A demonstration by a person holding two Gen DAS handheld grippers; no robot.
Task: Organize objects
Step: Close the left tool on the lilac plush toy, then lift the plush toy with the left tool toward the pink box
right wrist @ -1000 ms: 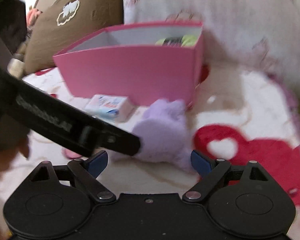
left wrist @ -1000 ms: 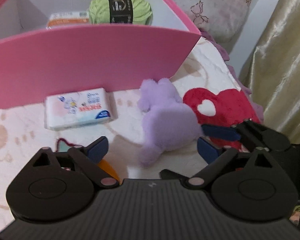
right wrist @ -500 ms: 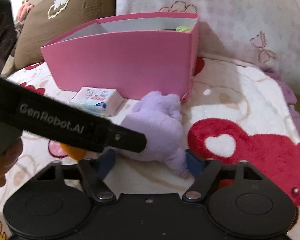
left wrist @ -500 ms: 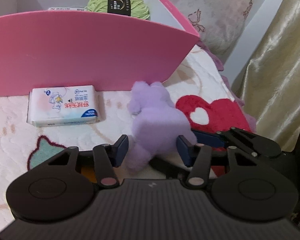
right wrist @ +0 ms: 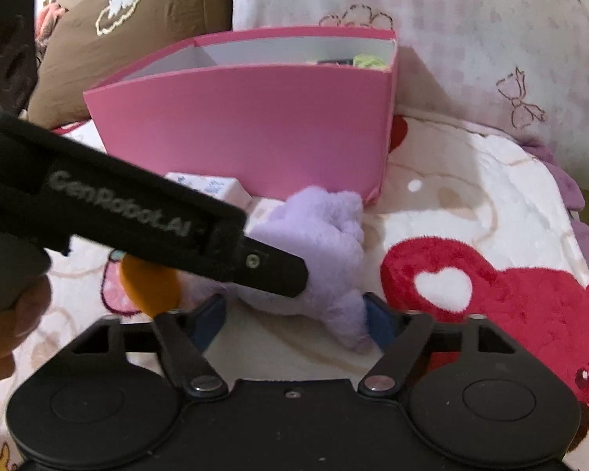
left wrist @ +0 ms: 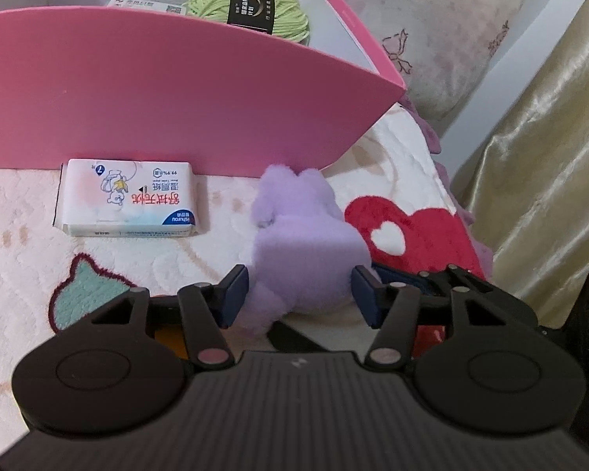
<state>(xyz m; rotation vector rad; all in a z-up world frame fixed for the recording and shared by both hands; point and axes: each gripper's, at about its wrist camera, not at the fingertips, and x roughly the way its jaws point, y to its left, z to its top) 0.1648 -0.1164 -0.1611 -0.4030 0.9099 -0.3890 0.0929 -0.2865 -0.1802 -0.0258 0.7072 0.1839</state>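
Note:
A purple plush toy [left wrist: 302, 243] lies on the blanket in front of the pink box [left wrist: 176, 90]; it also shows in the right wrist view [right wrist: 314, 243]. My left gripper [left wrist: 300, 294] is closed on the plush's near end, blue pads pressing both sides. My right gripper [right wrist: 294, 318] sits around the plush's tail end, its pads touching the sides; the left gripper's body [right wrist: 137, 216] crosses in front. A white tissue pack [left wrist: 129, 200] lies left of the plush. Green yarn [left wrist: 251, 10] sits inside the box.
An orange object [right wrist: 149, 286] lies under the left gripper. The pink box [right wrist: 247, 129] stands against pillows [right wrist: 451, 39]. A gold curtain [left wrist: 549, 157] hangs at the right. The blanket has a red heart patch [left wrist: 408, 231].
My left gripper moved forward around the plush and its jaws closed onto it. My right gripper narrowed its jaws onto the plush's tail end.

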